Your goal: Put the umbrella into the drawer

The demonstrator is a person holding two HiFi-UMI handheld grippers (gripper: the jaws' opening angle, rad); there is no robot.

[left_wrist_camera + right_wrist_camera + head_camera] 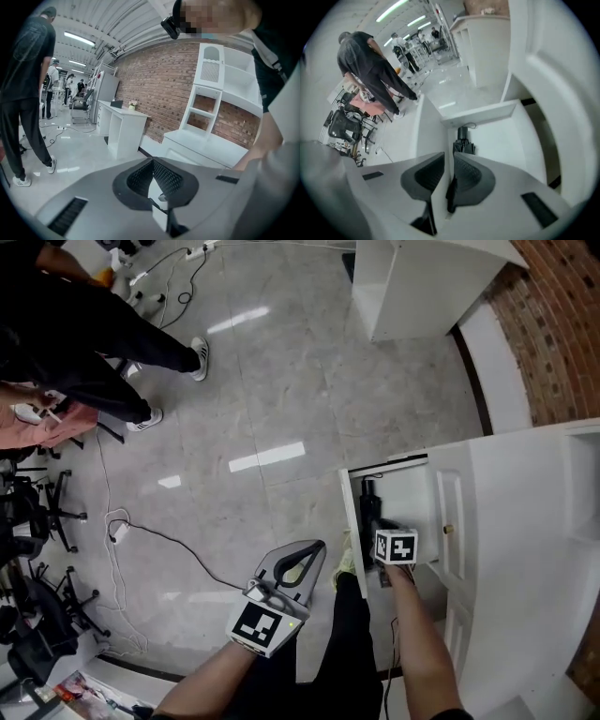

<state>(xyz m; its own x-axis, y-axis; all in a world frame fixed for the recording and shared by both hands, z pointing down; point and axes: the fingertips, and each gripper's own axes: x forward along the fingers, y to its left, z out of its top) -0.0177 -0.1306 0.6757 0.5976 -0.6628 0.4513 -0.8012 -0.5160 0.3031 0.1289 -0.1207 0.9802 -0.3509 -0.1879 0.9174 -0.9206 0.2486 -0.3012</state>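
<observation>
You are in a big work room: past your jaws stand a brick wall (159,89) and a white desk (123,123), and cables (159,536) lie on the shiny floor (281,371).

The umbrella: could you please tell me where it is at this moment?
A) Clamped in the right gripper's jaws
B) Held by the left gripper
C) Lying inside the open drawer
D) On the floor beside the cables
C: the folded black umbrella lies inside the open white drawer, beyond the right gripper, which has nothing between its jaws.
</observation>
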